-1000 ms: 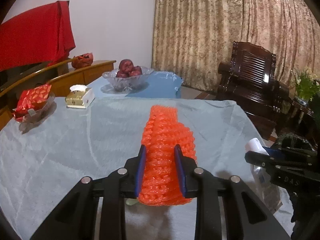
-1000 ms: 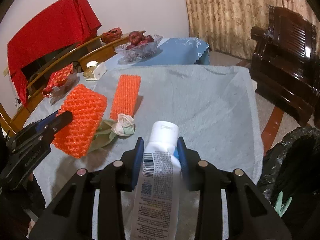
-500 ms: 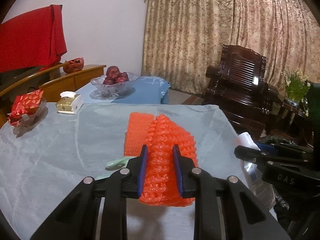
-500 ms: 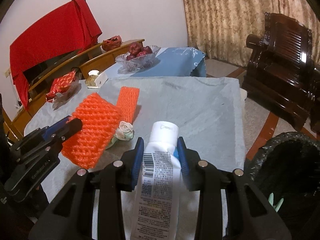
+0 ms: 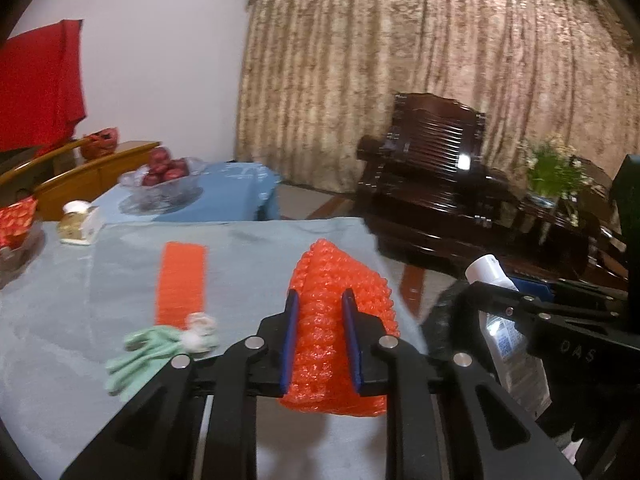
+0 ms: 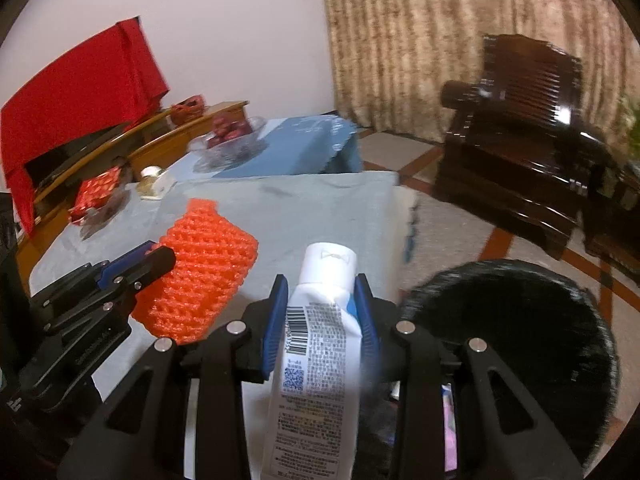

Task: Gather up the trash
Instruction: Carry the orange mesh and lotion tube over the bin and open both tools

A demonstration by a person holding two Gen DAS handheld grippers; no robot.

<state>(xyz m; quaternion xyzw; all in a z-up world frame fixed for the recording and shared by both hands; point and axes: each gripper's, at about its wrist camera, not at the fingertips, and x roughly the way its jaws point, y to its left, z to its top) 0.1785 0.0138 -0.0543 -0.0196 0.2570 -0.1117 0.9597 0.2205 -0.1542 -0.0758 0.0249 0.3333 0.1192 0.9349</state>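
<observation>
L gripper (image 5: 320, 336) closing on orange foam net (image 5: 336, 320); R gripper (image 6: 322, 312) clamps white tube (image 6: 316, 344). Neither binned yet. 2nd net (image 5: 182, 280), wrapper (image 5: 156, 348) left on table (image 5: 260, 248).

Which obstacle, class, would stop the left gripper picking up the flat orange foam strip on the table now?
Probably its own load: the left gripper is closing on an orange foam net; the flat strip lies uncovered.

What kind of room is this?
Probably a home living or dining room: a carved dark wooden armchair, long patterned curtains, and a glass bowl of red fruit by the cloth-covered table.
</observation>
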